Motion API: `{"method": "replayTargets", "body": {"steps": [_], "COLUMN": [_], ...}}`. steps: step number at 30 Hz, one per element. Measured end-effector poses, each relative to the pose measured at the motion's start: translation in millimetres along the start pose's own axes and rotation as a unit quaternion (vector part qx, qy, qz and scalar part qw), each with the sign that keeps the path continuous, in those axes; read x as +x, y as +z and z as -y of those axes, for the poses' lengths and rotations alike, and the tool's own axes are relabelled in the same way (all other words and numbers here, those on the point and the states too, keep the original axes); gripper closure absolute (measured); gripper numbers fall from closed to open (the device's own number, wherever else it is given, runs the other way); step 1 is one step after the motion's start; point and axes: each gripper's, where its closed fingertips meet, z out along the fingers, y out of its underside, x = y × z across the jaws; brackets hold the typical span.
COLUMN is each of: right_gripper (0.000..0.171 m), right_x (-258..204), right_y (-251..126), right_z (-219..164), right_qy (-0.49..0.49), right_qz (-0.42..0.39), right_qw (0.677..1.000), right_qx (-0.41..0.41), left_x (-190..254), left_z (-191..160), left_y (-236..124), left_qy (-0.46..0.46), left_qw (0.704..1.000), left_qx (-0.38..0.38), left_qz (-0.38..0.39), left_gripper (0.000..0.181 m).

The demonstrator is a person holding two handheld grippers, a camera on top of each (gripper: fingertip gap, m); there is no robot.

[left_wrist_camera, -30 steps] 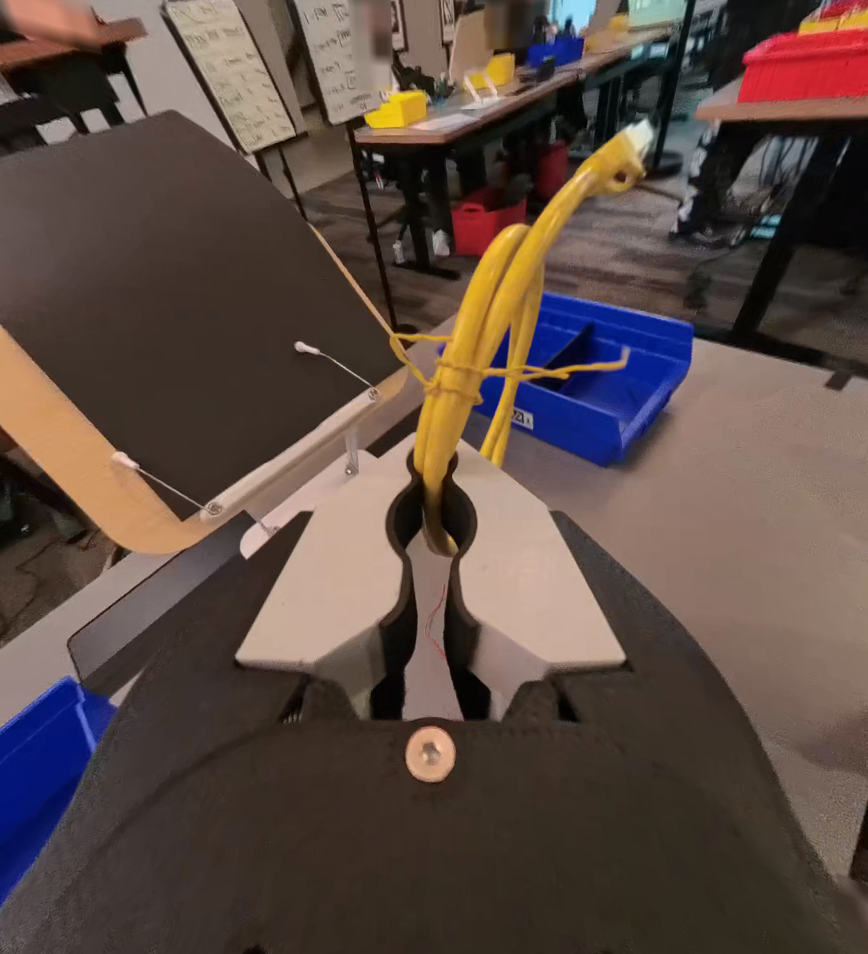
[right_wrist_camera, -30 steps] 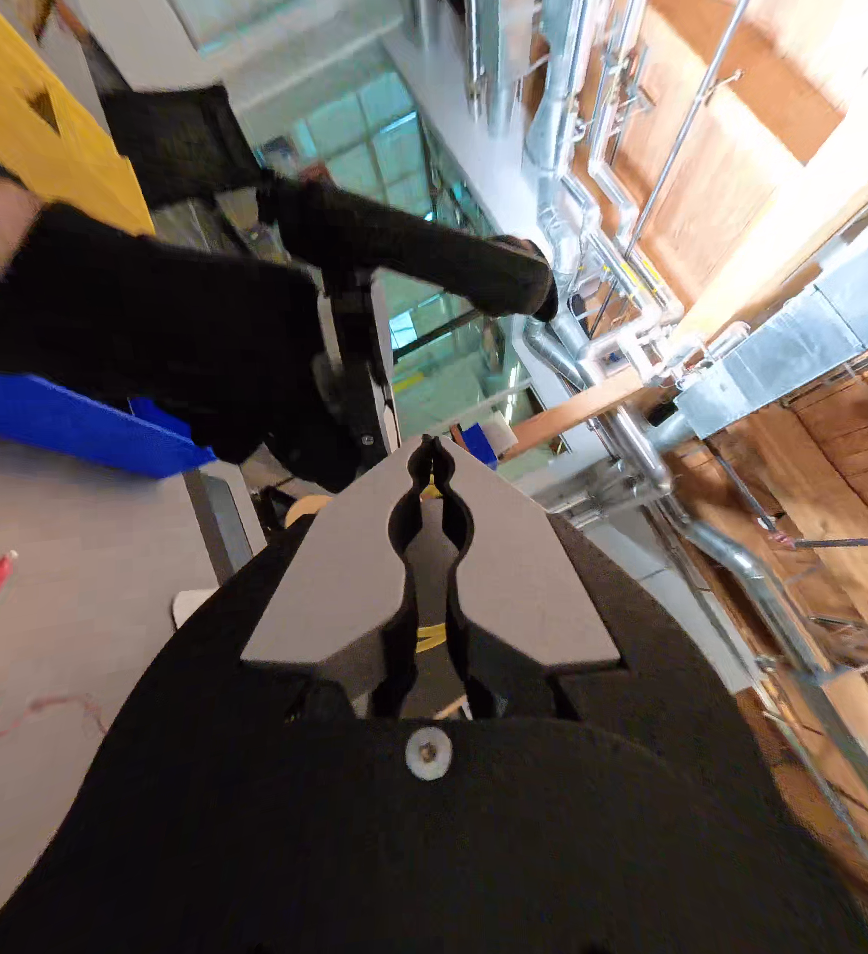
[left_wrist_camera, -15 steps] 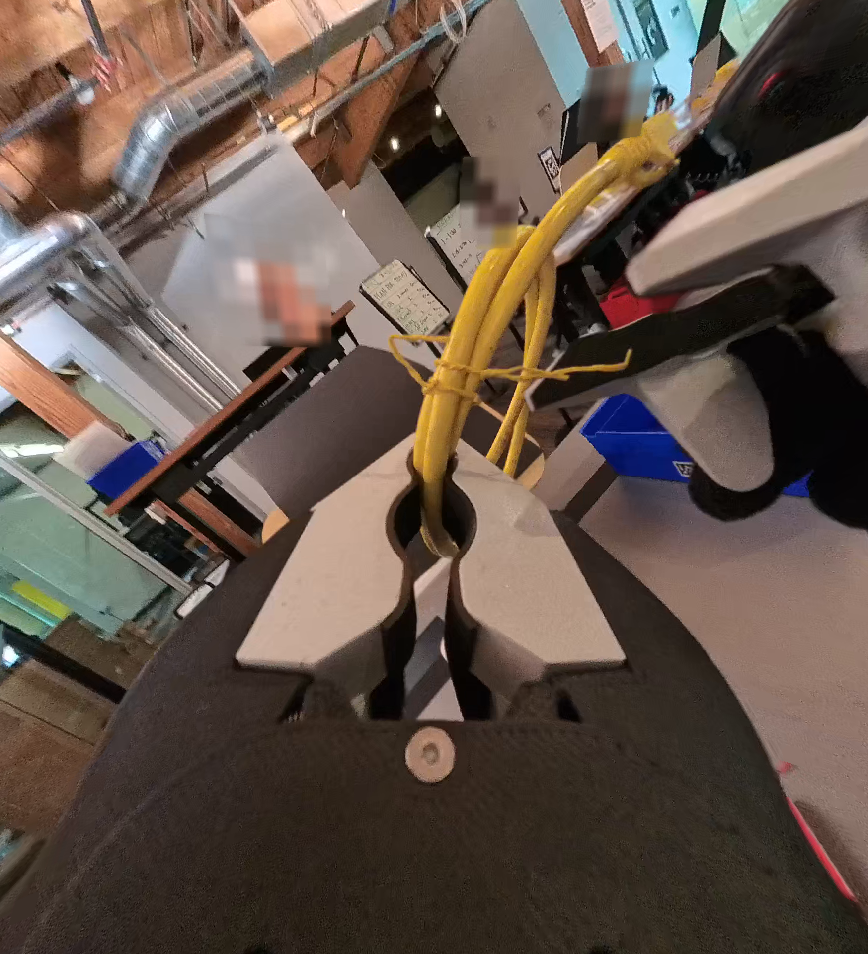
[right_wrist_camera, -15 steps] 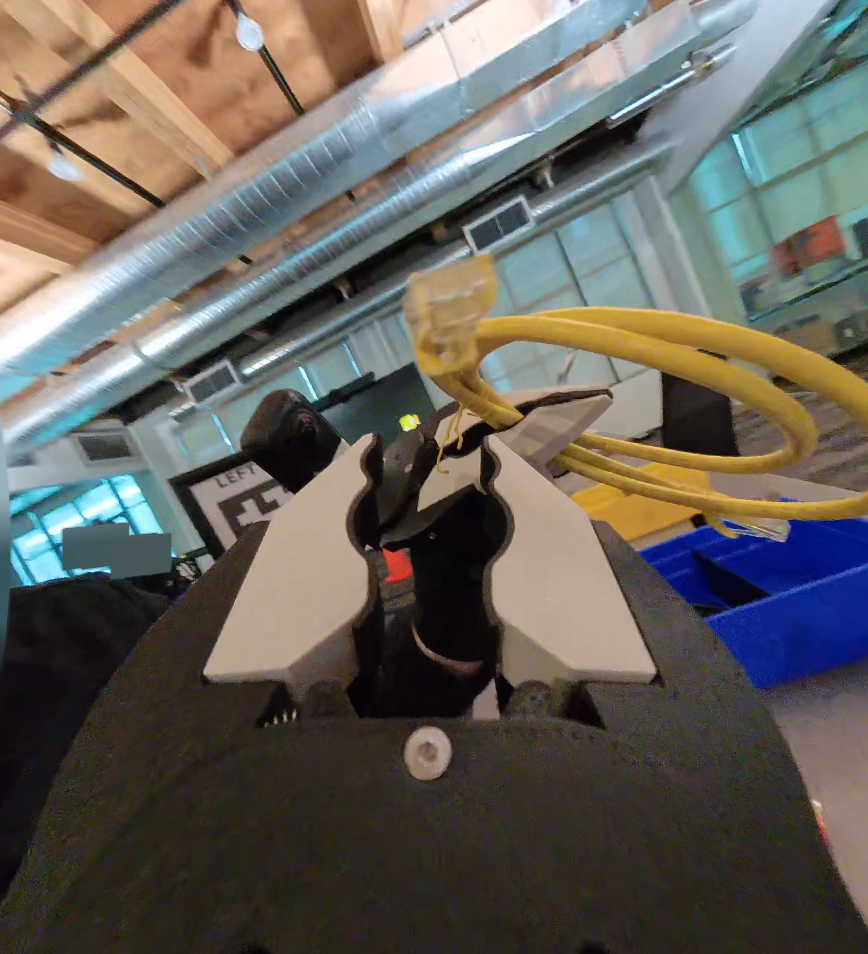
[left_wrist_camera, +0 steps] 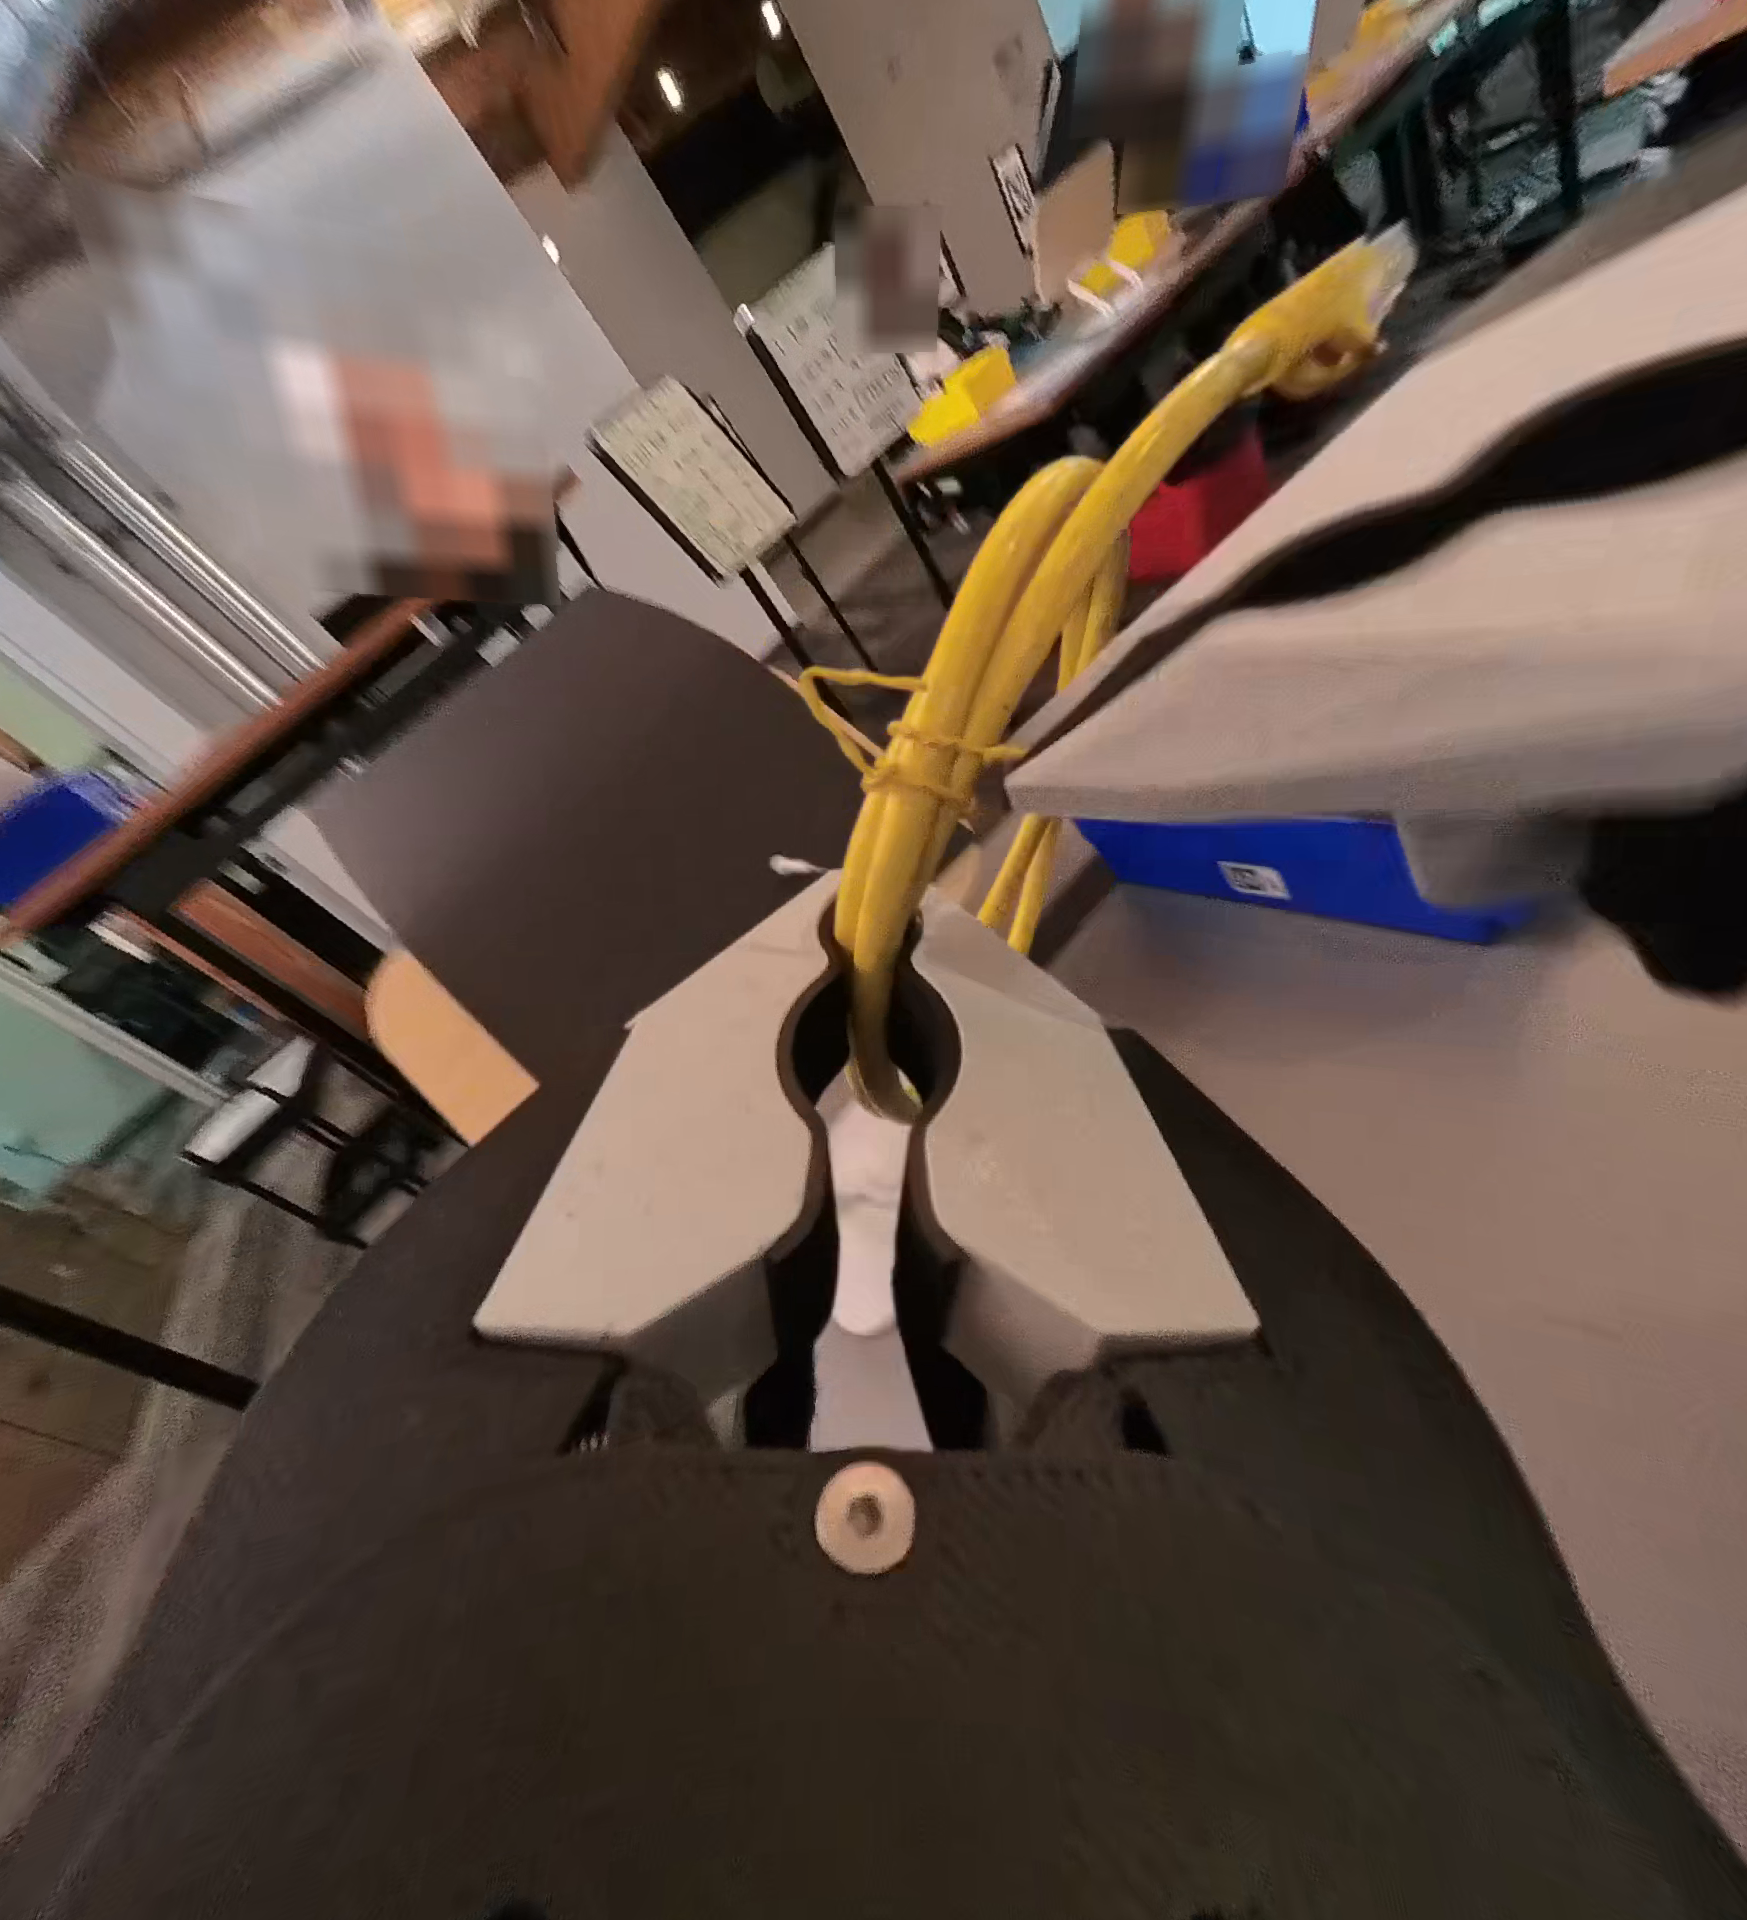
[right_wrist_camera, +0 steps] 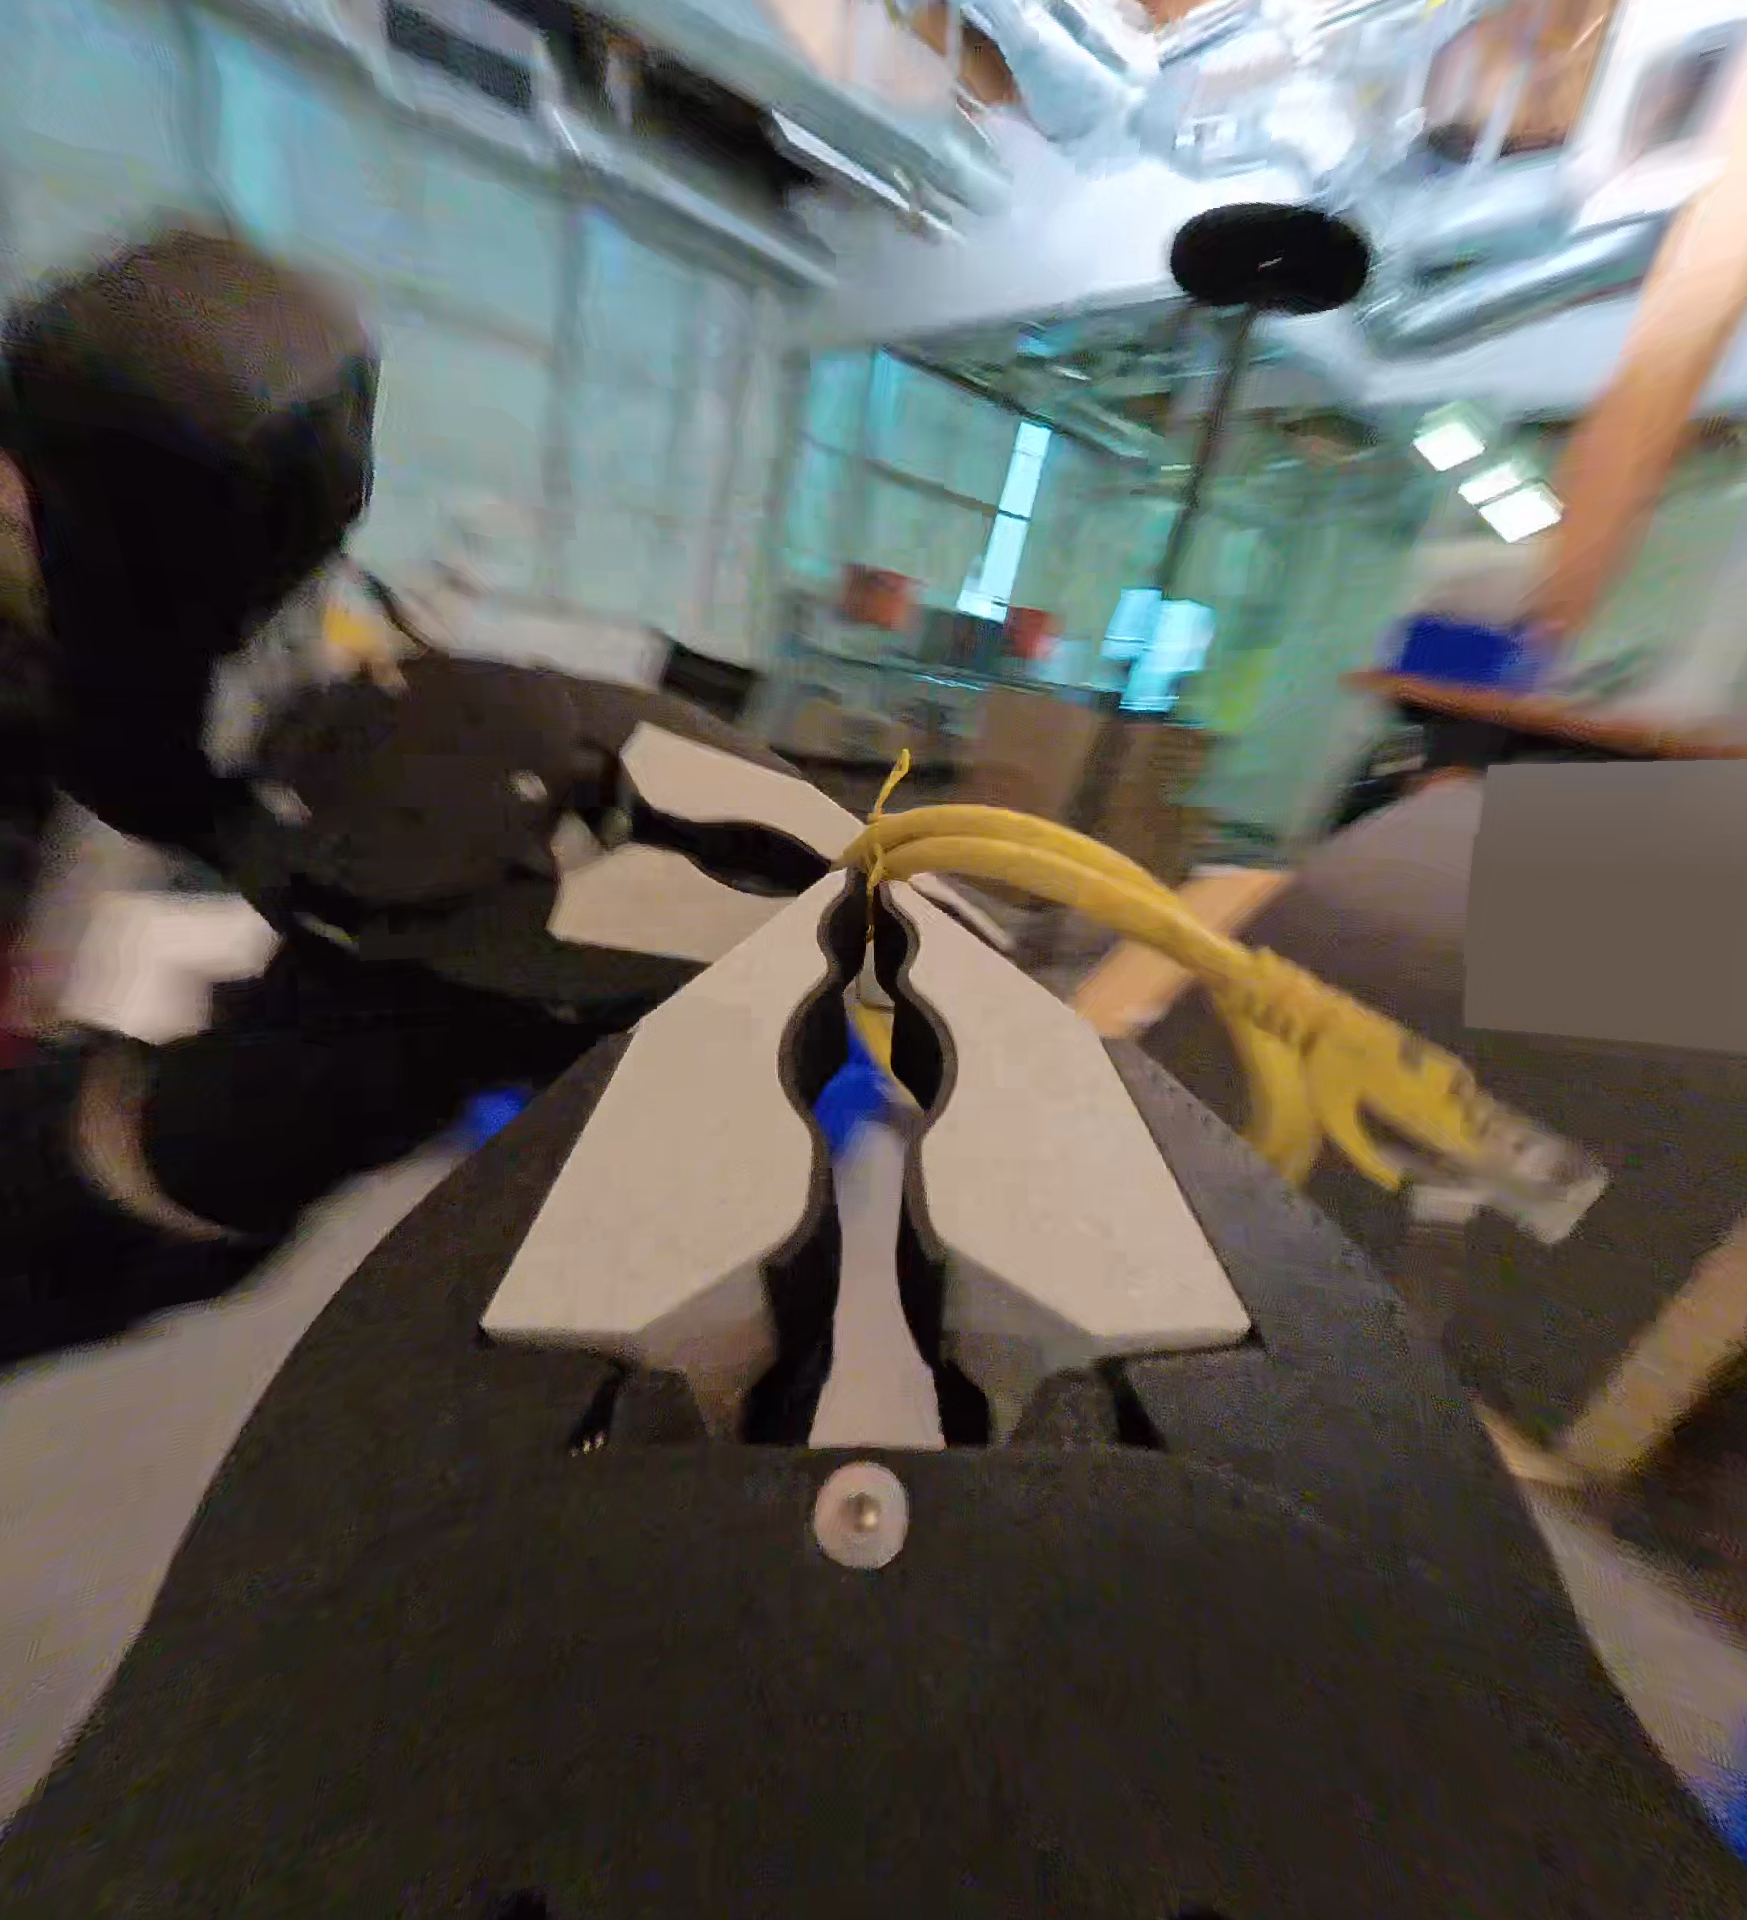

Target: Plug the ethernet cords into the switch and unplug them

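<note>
A bundle of yellow ethernet cord (left_wrist_camera: 1014, 582) is bound by a thin yellow twist tie (left_wrist_camera: 926, 753). My left gripper (left_wrist_camera: 874, 914) is shut on the bundle's lower loop and holds it upright above the grey table (left_wrist_camera: 1471, 1247). The clear plug (left_wrist_camera: 1362, 291) points up and to the right. My right gripper (left_wrist_camera: 1014, 784) comes in from the right, its tips at the tie. In the right wrist view my right gripper (right_wrist_camera: 869, 888) is shut on the twist tie (right_wrist_camera: 879, 831), and the cord (right_wrist_camera: 1056, 862) runs right to the plug (right_wrist_camera: 1492, 1153). No switch is in view.
A blue bin (left_wrist_camera: 1295, 873) stands on the table behind the right gripper. A curved black panel (left_wrist_camera: 588, 831) stands at the table's left edge. Other tables with yellow and red bins lie far behind. My left gripper (right_wrist_camera: 827, 852) and a gloved hand show in the blurred right wrist view.
My right gripper has swung round to the bundle and shut on the twist tie. My left gripper has kept its hold on the cord while tilting.
</note>
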Motion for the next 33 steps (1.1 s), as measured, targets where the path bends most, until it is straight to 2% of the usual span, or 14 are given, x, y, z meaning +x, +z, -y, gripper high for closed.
{"method": "replayTargets", "body": {"steps": [1, 2, 3, 6, 8, 10, 12, 14, 16, 19, 23, 26, 29, 33], "right_gripper": [0.171, 0.171, 0.171, 0.171, 0.171, 0.171, 0.167, 0.151, 0.145, 0.145, 0.145, 0.154, 0.163, 0.165], "right_x": [7, 8, 5, 1, -25, -34, -21, -2, 0, 8, -4, -6, -5, -4], "right_y": [-3, -6, -7, -11, -23, -28, -22, -17, -12, -17, -17, -15, -17, -17], "right_z": [-1, 4, 8, 11, 35, 54, 48, 32, 26, 30, 29, 28, 30, 28], "right_qy": [-0.2, -0.354, -0.405, -0.399, -0.391, -0.314, -0.129, 0.055, 0.243, 0.429, 0.489, 0.504, 0.516, 0.507], "right_qz": [-0.091, -0.156, -0.177, -0.153, -0.109, -0.074, -0.012, 0.035, 0.136, 0.236, 0.314, 0.322, 0.333, 0.326], "right_qw": [0.974, 0.918, 0.892, 0.901, 0.914, 0.945, 0.99, 0.995, 0.955, 0.857, 0.797, 0.783, 0.767, 0.779], "right_qx": [-0.054, -0.088, -0.093, -0.072, 0.013, 0.055, 0.064, 0.078, 0.099, 0.162, 0.165, 0.172, 0.186, 0.176], "left_x": [6, 13, 16, 20, 2, -10, -19, -21, -22, -19, -12, -1, -3, -3], "left_z": [-2, 1, 5, 5, -8, -6, -2, 10, 16, 24, 31, 35, 37, 37], "left_y": [3, 4, 4, 7, 12, 8, 2, -6, -10, -15, -16, -15, -13, -12], "left_qy": [-0.026, -0.058, -0.086, -0.137, -0.135, -0.134, -0.118, -0.08, -0.031, 0.017, 0.051, 0.093, 0.09, 0.098], "left_qw": [0.999, 0.997, 0.993, 0.984, 0.988, 0.989, 0.992, 0.996, 0.998, 0.996, 0.993, 0.989, 0.988, 0.987], "left_qx": [-0.014, -0.014, -0.009, -0.014, -0.03, 0.0, 0.014, 0.046, 0.054, 0.078, 0.103, 0.11, 0.112, 0.111], "left_qz": [-0.024, -0.052, -0.075, -0.116, -0.07, -0.066, -0.043, -0.016, 0.011, 0.034, 0.037, 0.039, 0.048, 0.057], "left_gripper": [0.181, 0.181, 0.181, 0.181, 0.181, 0.181, 0.181, 0.181, 0.181, 0.181, 0.181, 0.181, 0.181, 0.181]}}
